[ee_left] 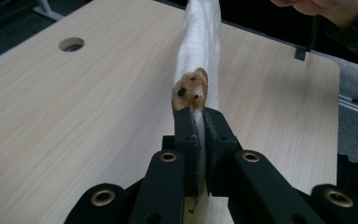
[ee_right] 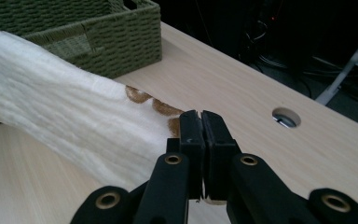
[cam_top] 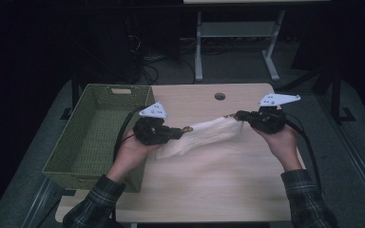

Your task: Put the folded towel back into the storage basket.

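Cloth [cam_top: 204, 135], white and fluffy with brown patches at its corners, hangs stretched between the two grippers above the light wooden table [cam_top: 209, 190]. Its middle sags toward the tabletop; whether the lowest fold touches the wood cannot be told from the high view.

Left gripper [cam_top: 183, 131]: jaws closed tight on one end of the cloth. In the left gripper view the two black jaws pinch the white fabric between them, and a brown patch with dark spots stands just above the jaw tips. From there the cloth runs away in a narrow band toward the other hand.

Right gripper [cam_top: 240, 115]: jaws closed tight on the opposite end. In the right gripper view the jaws meet with almost no gap, gripping the cloth edge next to brown patches, and the fabric spreads wide to the left of the jaws.

Woven green basket [cam_top: 95, 133] stands on the left part of the table, just beside the left hand. A round cable hole [cam_top: 220, 96] lies in the tabletop at its far edge, between the two grippers.
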The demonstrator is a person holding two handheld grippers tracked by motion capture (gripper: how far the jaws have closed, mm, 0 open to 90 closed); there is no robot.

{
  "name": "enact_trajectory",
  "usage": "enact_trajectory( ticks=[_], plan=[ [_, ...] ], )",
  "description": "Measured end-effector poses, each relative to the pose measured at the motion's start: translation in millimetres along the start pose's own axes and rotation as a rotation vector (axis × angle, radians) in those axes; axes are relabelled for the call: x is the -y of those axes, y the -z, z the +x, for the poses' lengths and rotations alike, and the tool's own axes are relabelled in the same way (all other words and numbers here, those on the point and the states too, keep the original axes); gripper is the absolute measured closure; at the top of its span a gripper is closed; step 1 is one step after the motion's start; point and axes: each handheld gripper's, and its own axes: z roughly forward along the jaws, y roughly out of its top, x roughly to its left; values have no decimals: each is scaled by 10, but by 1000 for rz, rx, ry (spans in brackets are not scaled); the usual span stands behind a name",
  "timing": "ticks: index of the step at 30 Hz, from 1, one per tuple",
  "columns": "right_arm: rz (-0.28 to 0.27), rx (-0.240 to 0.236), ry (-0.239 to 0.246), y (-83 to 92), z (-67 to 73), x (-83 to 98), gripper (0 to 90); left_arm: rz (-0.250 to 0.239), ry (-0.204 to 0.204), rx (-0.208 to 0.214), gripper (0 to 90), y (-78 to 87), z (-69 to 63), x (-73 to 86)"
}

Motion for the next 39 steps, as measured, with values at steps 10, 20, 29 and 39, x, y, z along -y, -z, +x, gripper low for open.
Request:
enact_trajectory(
  ticks=[10, 20, 29, 39],
  plan=[
    [-15, -34, 29, -279, 122, -360, 879, -34, 13, -58, 852, 377, 120, 68],
    [-19, -96, 87, -658, 316, -723, 880, -48, 60, -143, 853, 808, 244, 269],
    [-20, -143, 145, -1081, 589, -1095, 880, -65, 115, -221, 853, 1221, 397, 514],
    [1, -173, 195, -1529, 870, -1424, 880, -84, 163, -282, 853, 1523, 558, 807]
  ],
)
